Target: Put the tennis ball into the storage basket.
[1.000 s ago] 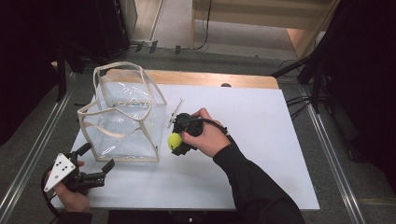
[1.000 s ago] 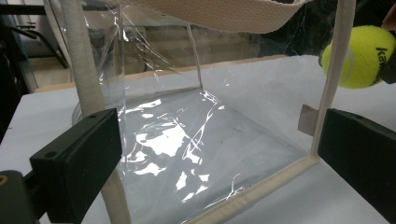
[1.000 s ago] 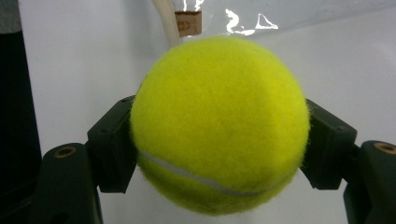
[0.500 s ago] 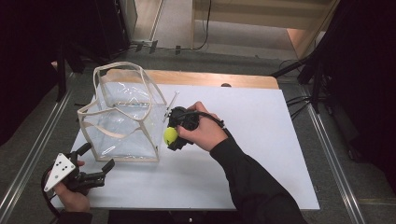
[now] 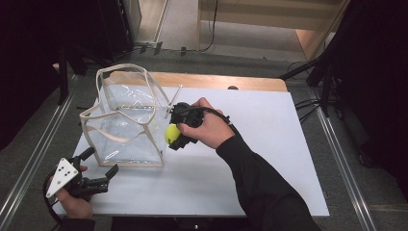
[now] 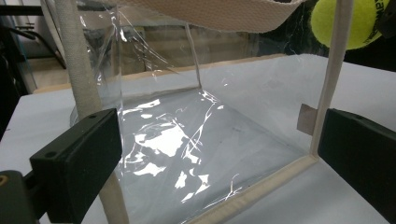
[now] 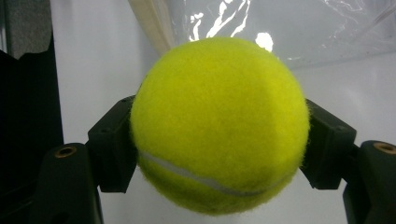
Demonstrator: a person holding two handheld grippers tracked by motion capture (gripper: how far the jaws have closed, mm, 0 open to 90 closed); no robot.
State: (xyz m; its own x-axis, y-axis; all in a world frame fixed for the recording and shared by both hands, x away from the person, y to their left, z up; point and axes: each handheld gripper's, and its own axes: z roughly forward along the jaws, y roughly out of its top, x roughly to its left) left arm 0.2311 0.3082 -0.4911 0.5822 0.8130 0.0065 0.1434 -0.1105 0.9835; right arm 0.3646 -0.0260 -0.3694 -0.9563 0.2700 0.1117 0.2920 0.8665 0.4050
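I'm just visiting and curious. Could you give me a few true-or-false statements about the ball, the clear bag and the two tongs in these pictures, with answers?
1. The right tongs grip a yellow tennis ball. True.
2. The ball lies inside the clear bag. False: it is held outside, beside the bag's right edge.
3. The left tongs are open and hold nothing. True.
4. The bag lies flat and folded on the white table. False: it stands upright with its top open.

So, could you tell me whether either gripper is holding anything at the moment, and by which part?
The right gripper clamps the tennis ball across its middle, one jaw on each side. The left gripper is open and holds nothing.
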